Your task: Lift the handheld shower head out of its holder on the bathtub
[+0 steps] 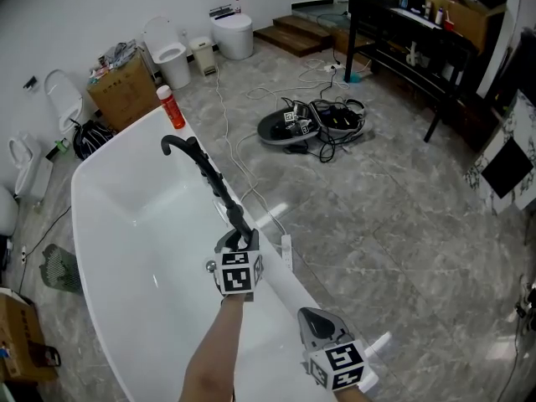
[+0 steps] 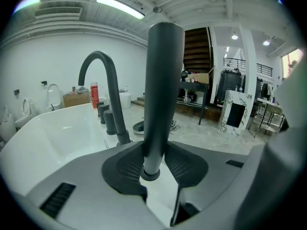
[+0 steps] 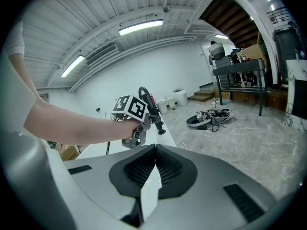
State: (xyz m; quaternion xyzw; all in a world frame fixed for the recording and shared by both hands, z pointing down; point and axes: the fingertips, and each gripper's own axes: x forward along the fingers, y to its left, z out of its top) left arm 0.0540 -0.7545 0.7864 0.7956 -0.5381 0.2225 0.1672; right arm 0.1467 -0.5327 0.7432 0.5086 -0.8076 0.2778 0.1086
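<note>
Head view: the slim matte-black handheld shower head (image 1: 235,214) stands on the white bathtub (image 1: 126,249) rim, in the left tool (image 1: 239,241); the right tool (image 1: 316,321) hangs nearer the person.

Left gripper view: the pads clench its upright handle, so the lift likely runs straight up.

Right gripper view: the jaws are pressed together, empty.

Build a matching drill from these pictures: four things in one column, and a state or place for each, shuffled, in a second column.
Things
1. left claw
2. right claw
3. red bottle
4. faucet

States or places
A. shut, empty
B. upright on the rim of the tub
C. black, arched
D. shut on the shower head

Pairs: 1-D, 2-A, 3-B, 4-C
</note>
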